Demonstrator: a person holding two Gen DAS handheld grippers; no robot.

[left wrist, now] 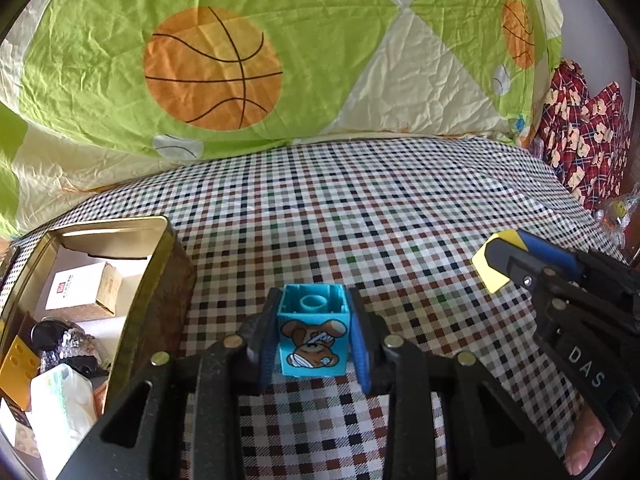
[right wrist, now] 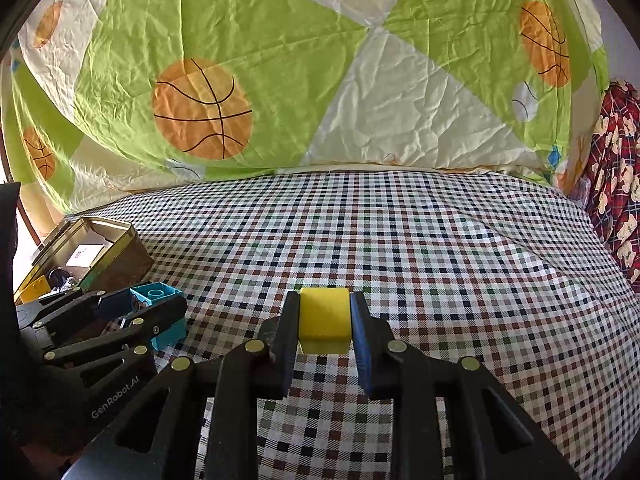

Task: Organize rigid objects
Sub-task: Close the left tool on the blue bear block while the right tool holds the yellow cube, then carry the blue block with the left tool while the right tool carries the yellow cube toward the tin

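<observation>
My left gripper [left wrist: 313, 312] is shut on a turquoise toy block [left wrist: 312, 332] with a bandaged bear picture, held above the checked bedsheet. It also shows at the left of the right wrist view [right wrist: 158, 300]. My right gripper [right wrist: 324, 308] is shut on a yellow block [right wrist: 323, 318], also held above the sheet; that block shows at the right of the left wrist view [left wrist: 494, 266]. An open gold tin box [left wrist: 120, 228] lies left of the left gripper and holds a small cardboard box [left wrist: 86, 290], a yellow block [left wrist: 16, 372] and other items.
A green and cream basketball-print quilt [left wrist: 280, 60] is piled along the far side of the bed. A red plaid bear-print cloth [left wrist: 580, 128] lies at the far right. The checked sheet [right wrist: 400, 240] spreads ahead of both grippers.
</observation>
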